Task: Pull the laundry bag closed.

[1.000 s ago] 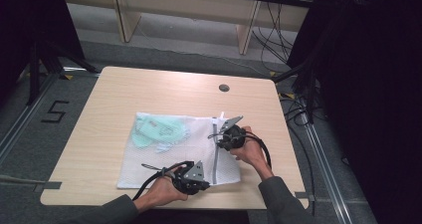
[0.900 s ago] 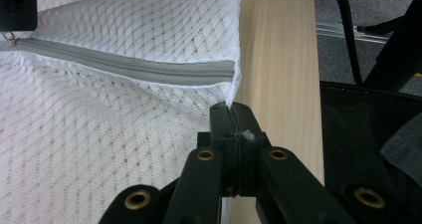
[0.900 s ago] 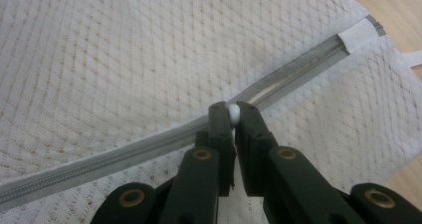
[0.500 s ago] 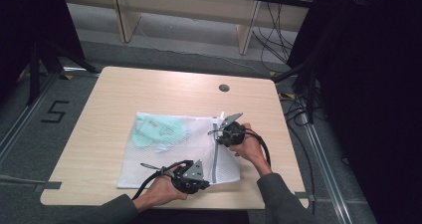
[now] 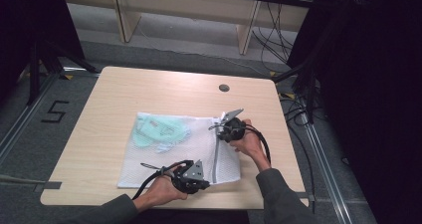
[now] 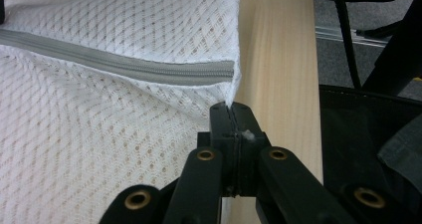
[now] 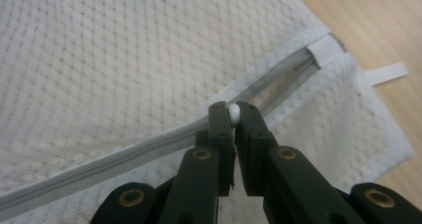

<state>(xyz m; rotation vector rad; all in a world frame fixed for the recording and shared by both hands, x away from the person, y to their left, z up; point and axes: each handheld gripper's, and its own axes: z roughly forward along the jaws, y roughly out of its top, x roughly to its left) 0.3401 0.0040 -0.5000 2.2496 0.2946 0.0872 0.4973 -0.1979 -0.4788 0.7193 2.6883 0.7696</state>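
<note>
Zipping mesh bag (image 5: pixel 174 152): left gripper (image 6: pixel 231 115) fingers pinch bag corner, right gripper (image 7: pixel 233 115) fingers clamp zipper pull (image 7: pixel 233 112); keep corner taut, drag toward 6 o'clock.

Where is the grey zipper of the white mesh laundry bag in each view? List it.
High view: grey zipper runs along the white mesh laundry bag's right side.
Left gripper view: crosses upper left, ending above the jaws.
Right gripper view: diagonal, lower left to upper right.
Shared landmark: wooden table.

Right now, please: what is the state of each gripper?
Left gripper: closed on the corner of the white mesh bag, by the zipper's end.
Right gripper: closed on the white zipper pull.
</note>
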